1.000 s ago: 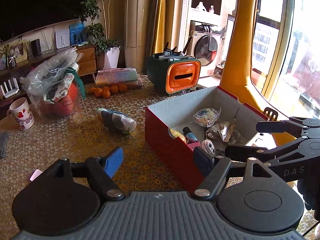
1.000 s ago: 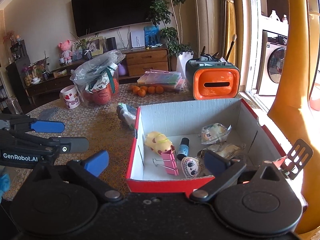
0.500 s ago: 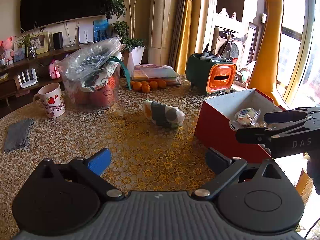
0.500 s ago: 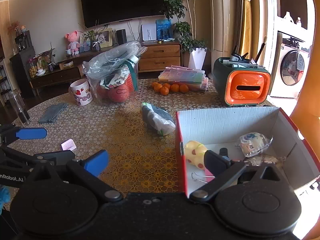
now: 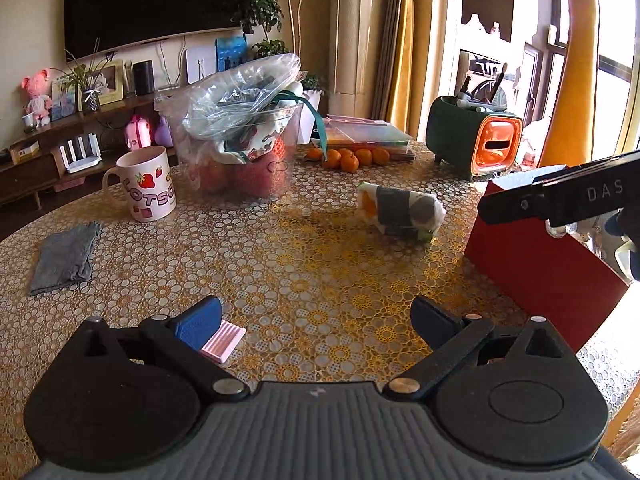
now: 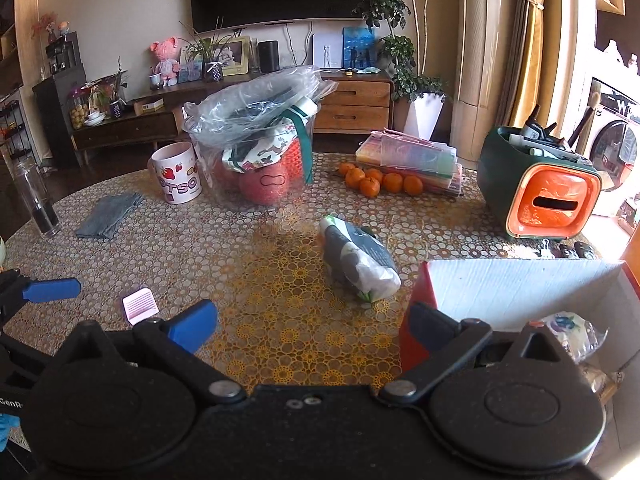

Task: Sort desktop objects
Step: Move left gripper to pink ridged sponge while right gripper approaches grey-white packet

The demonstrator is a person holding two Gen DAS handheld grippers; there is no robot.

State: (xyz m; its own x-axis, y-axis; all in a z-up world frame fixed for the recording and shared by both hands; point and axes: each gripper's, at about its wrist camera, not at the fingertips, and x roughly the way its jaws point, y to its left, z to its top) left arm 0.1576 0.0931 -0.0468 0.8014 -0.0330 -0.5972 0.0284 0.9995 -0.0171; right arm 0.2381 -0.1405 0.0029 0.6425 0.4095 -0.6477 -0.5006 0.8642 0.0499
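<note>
A red cardboard box (image 5: 540,268) with white inner walls (image 6: 520,280) stands at the right and holds a wrapped snack (image 6: 568,330). A small pink ridged pad (image 5: 224,340) lies on the table just beside the blue left finger of my left gripper (image 5: 316,320), which is open and empty. The same pink pad (image 6: 139,305) shows left of my right gripper (image 6: 312,324), also open and empty, its right finger in front of the box's corner. A patterned wrapped packet (image 5: 400,210) (image 6: 356,260) lies mid-table, ahead of both grippers.
Farther back stand a strawberry mug (image 5: 150,184), a clear tub with plastic bags (image 5: 244,148), oranges (image 5: 346,158) and a green and orange organiser (image 5: 476,140). A grey cloth (image 5: 64,256) lies left. A glass bottle (image 6: 34,196) stands at the table's left edge.
Both grippers have swung left, away from the red box, whose inside has left the left wrist view. The left jaws have spread wider. The pink pad has come into view.
</note>
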